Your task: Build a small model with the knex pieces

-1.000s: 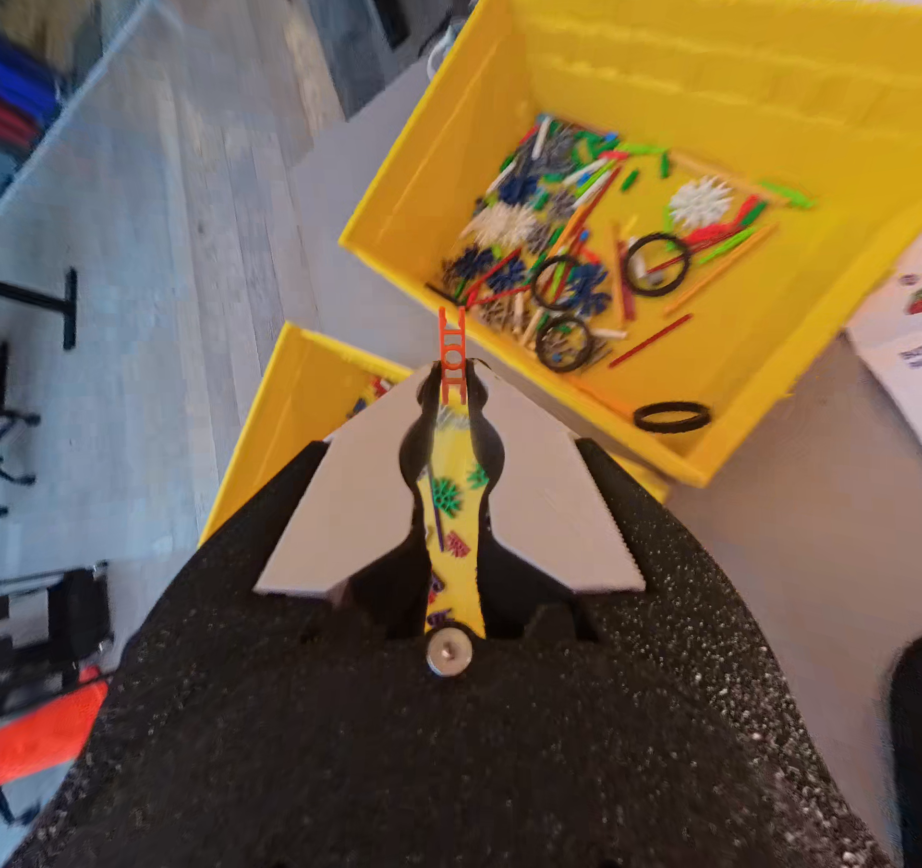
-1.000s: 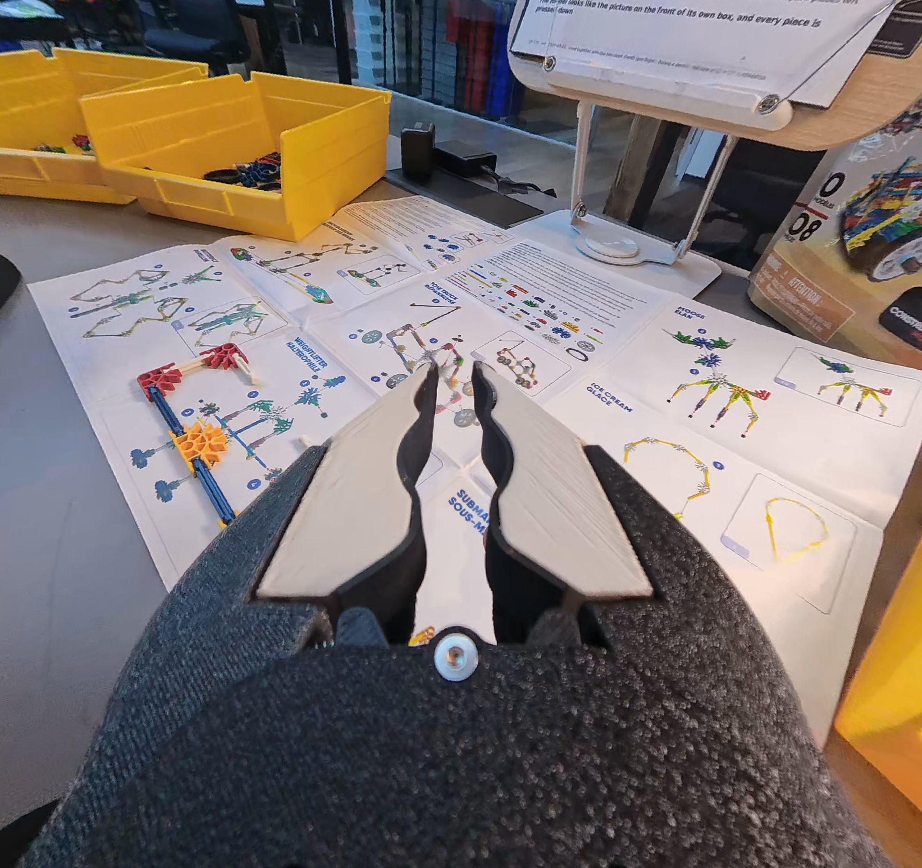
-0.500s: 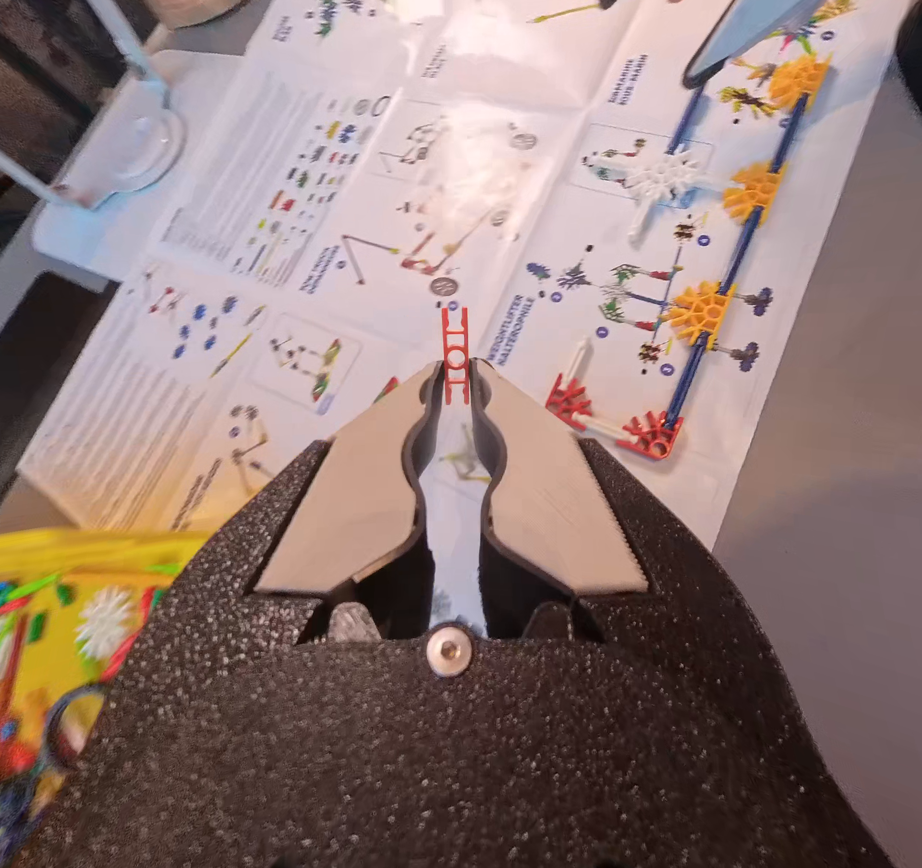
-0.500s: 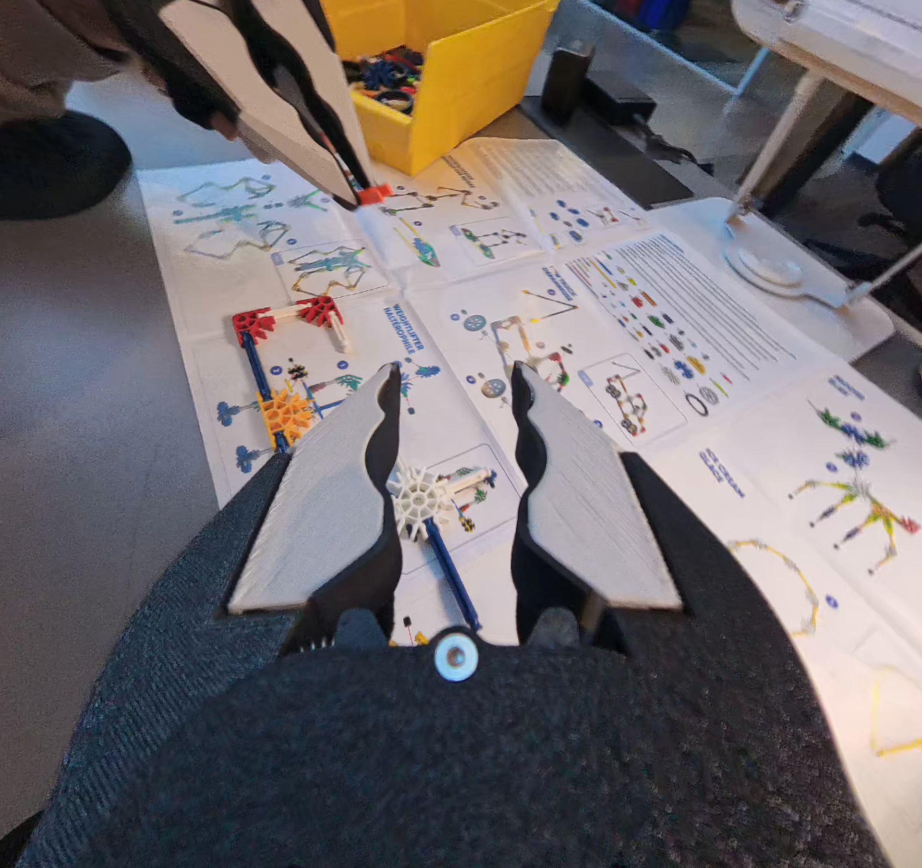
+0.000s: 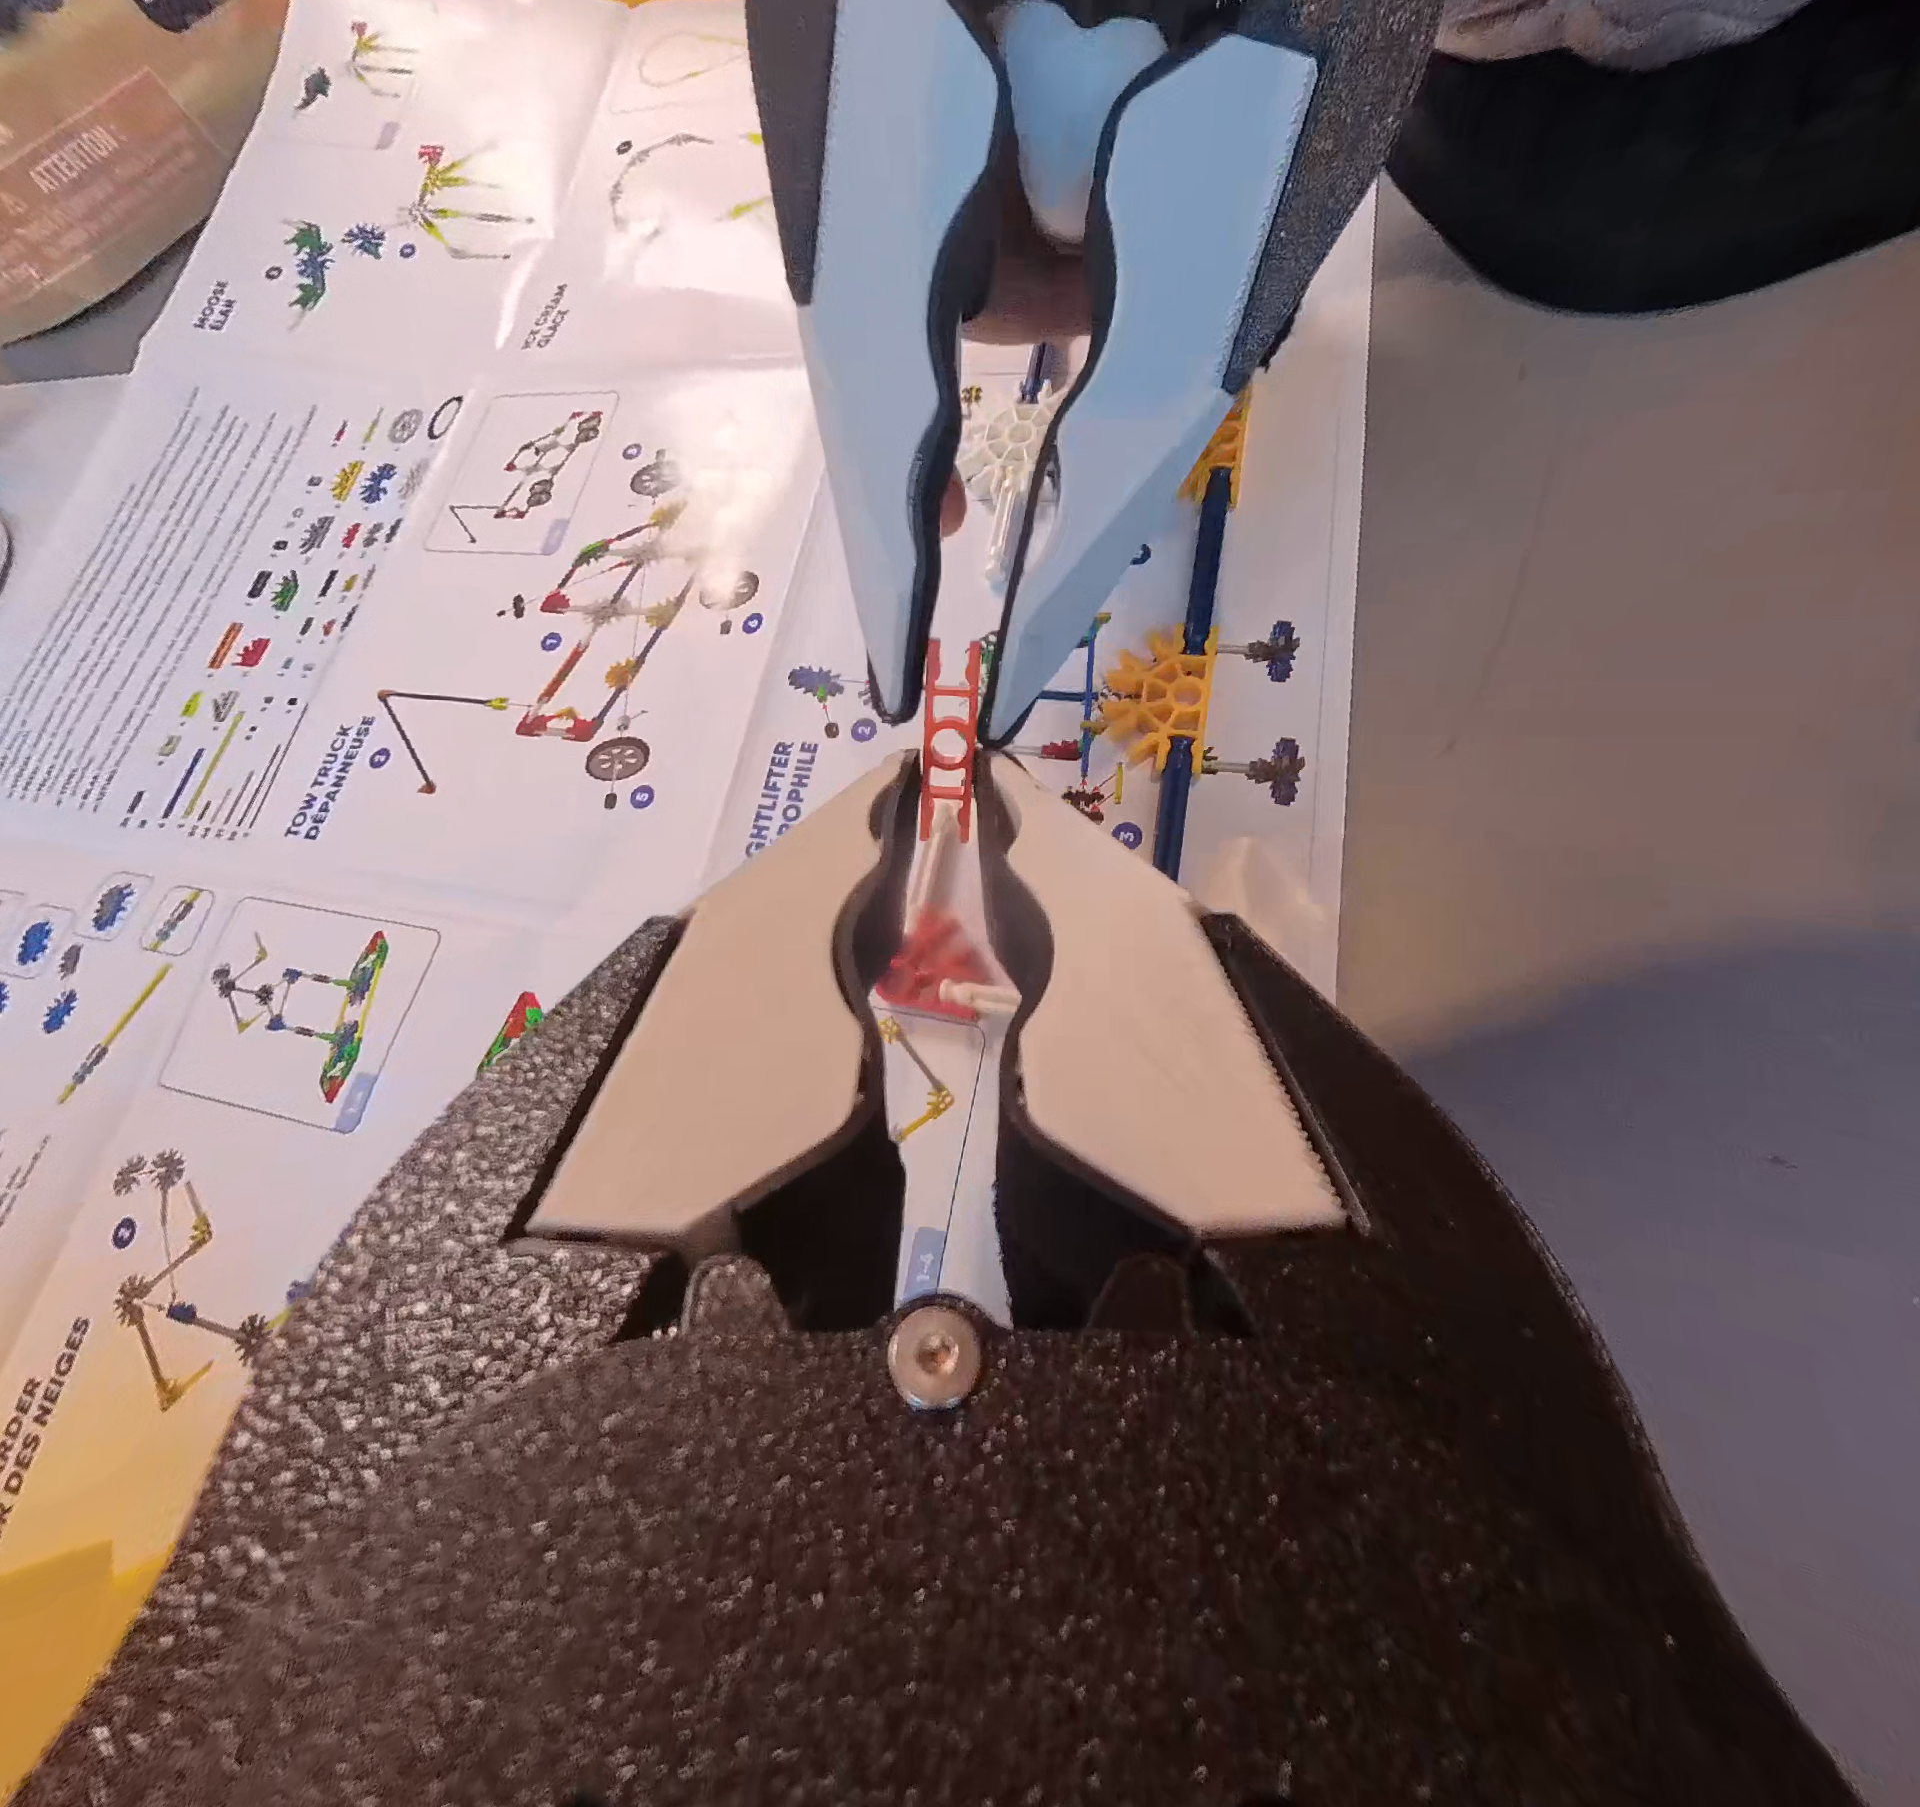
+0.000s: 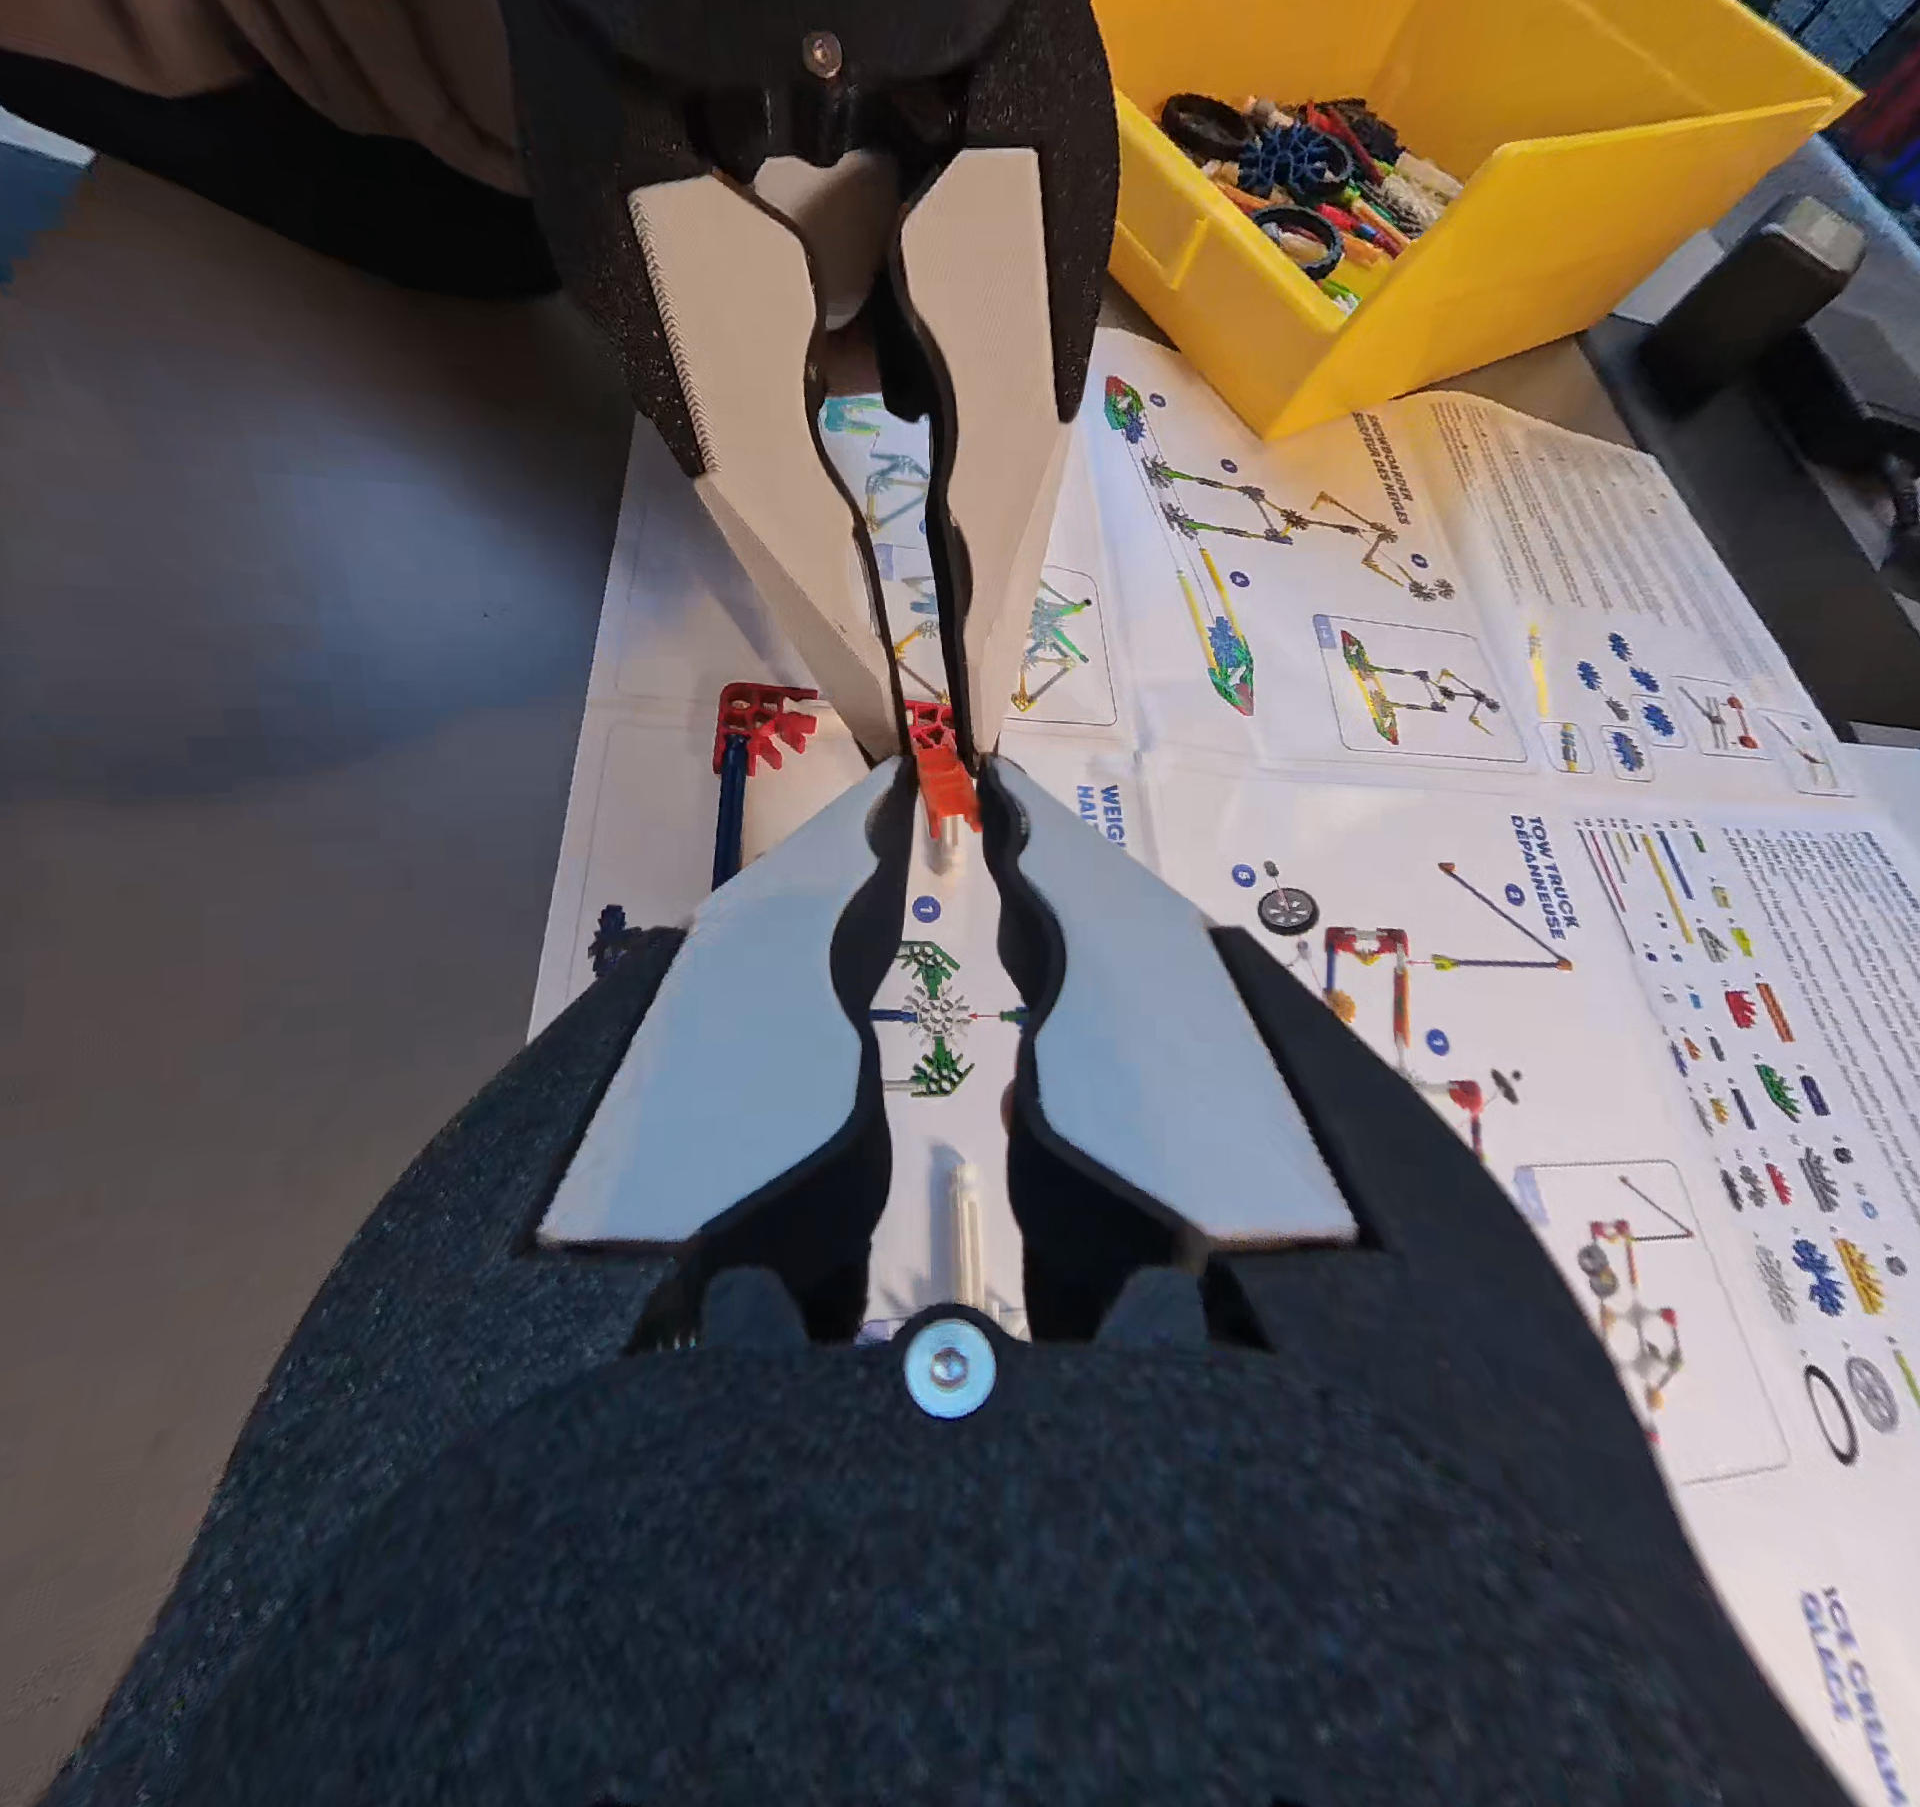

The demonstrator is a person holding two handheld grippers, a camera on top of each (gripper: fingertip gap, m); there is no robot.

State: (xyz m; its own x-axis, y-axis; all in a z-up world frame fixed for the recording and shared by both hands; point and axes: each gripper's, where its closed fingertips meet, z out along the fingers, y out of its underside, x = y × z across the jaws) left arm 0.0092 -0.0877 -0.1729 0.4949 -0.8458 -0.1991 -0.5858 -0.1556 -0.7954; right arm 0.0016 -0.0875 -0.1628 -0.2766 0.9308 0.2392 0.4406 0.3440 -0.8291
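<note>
Left wrist view. The left gripper [image 5: 948, 781] has its tips nearly closed on the near end of a small red-orange connector [image 5: 948, 729], held above the unfolded instruction sheet [image 5: 416, 614]. The right gripper [image 5: 940, 708] enters from the top edge, its tips either side of the connector's far end; whether they press on it cannot be told. A white snowflake connector with a stub rod [image 5: 1013, 453] lies on the sheet behind the right gripper's fingers. Right of the red-orange connector lies a partly built model [image 5: 1184, 687] of blue rods and yellow hubs. A printed cardboard box [image 5: 94, 95], cut off by the frame, sits at the sheet's far left corner. The sheet bears headings and coloured build diagrams.

Right wrist view. The right gripper [image 6: 943, 783] is narrowly parted around the red-orange connector [image 6: 943, 781]; contact is hard to make out. The left gripper [image 6: 928, 734] meets it tip to tip from above. Only here appear a yellow bin [image 6: 1558, 230] of mixed parts beyond the sheet [image 6: 1351, 718], a red corner connector on a blue rod [image 6: 764, 723] left of the held connector, and a white rod [image 6: 961, 1227] lying between the right gripper's fingers. A dark block [image 6: 1756, 303] beside the bin is blurred.
</note>
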